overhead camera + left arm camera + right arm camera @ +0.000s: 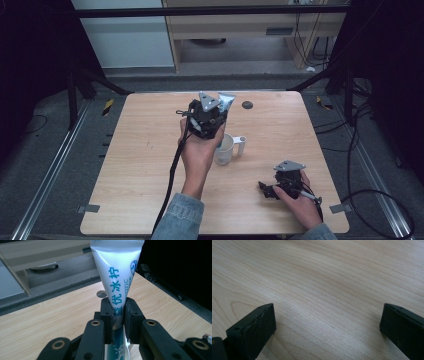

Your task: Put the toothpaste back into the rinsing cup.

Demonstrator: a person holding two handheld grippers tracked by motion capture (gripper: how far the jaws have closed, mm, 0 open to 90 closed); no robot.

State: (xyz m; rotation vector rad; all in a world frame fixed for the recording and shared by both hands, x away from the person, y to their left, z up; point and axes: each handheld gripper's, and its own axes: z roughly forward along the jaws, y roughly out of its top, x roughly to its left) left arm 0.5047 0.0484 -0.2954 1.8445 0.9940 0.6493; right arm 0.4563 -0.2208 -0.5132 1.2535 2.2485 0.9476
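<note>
A white toothpaste tube with teal print stands upright, flat end up, between the jaws of my left gripper. In the left gripper view the pads press on the lower part of the tube, so the left gripper is shut on it. Just under and in front of that hand a white cup with a side handle rests on the table. My right gripper lies low at the table's front right, held by a hand. In the right gripper view its jaws stand wide apart, and the right gripper has only bare wood between them.
The wooden table has a small dark round disc near its far edge. Black cables trail from both grippers toward the near edge. Beyond the table are a grey floor, a wooden cabinet and dark frame legs.
</note>
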